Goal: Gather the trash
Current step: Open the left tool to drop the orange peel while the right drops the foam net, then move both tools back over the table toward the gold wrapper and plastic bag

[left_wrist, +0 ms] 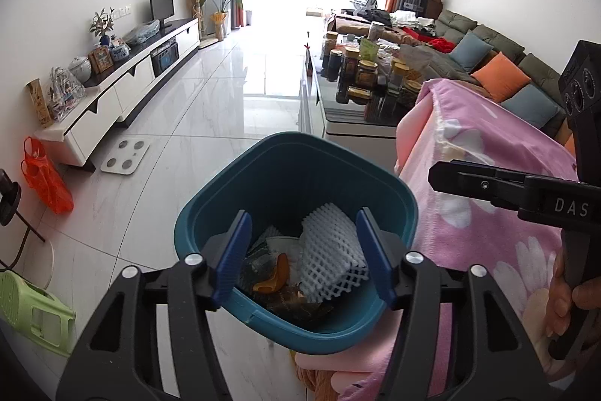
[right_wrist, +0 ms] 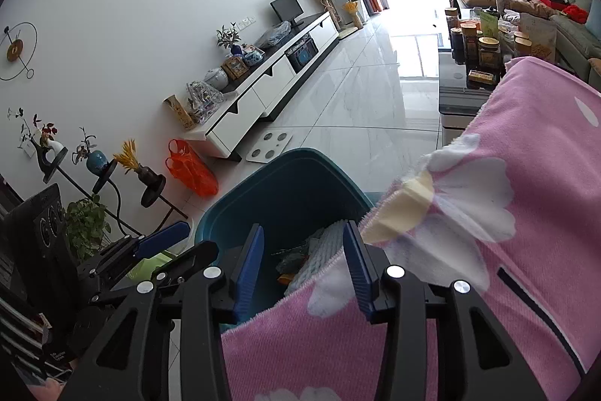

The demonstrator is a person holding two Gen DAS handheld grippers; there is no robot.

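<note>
Left wrist view: your left gripper [left_wrist: 304, 254] hangs above the teal plastic waste bin [left_wrist: 210, 213], its blue-padded fingers [left_wrist: 234, 250] spread wide with nothing between them. The bin stands on the pale glossy tiled floor [left_wrist: 188, 123], touching the edge of the pink blanket with white flowers [left_wrist: 484, 213] that drapes the surface to its right. Inside the bin lie a white foam fruit net [left_wrist: 330, 258], an orange peel fragment [left_wrist: 276, 275] and dark crumpled wrappers [left_wrist: 296, 307]. Your right gripper [left_wrist: 447, 179] enters from the right edge above the blanket; its fingers appear side-on here, so you cannot tell their gap from this view. A white bathroom scale [left_wrist: 126, 155] and an orange plastic bag [left_wrist: 45, 179] rest on the floor near the long white media cabinet [left_wrist: 124, 93]. Right wrist view: your right gripper [right_wrist: 304, 269] shows its blue-padded fingers [right_wrist: 249, 273] spread apart and holding nothing, poised over the line where the pink blanket meets the rim of the teal bin. The foam net and wrappers are visible in the bin between the fingers. A pale yellow folded scrap [right_wrist: 402, 209] lies on the blanket at its edge, just beside the bin. Your left gripper [right_wrist: 161, 243] appears at lower left, one blue finger visible.
</note>
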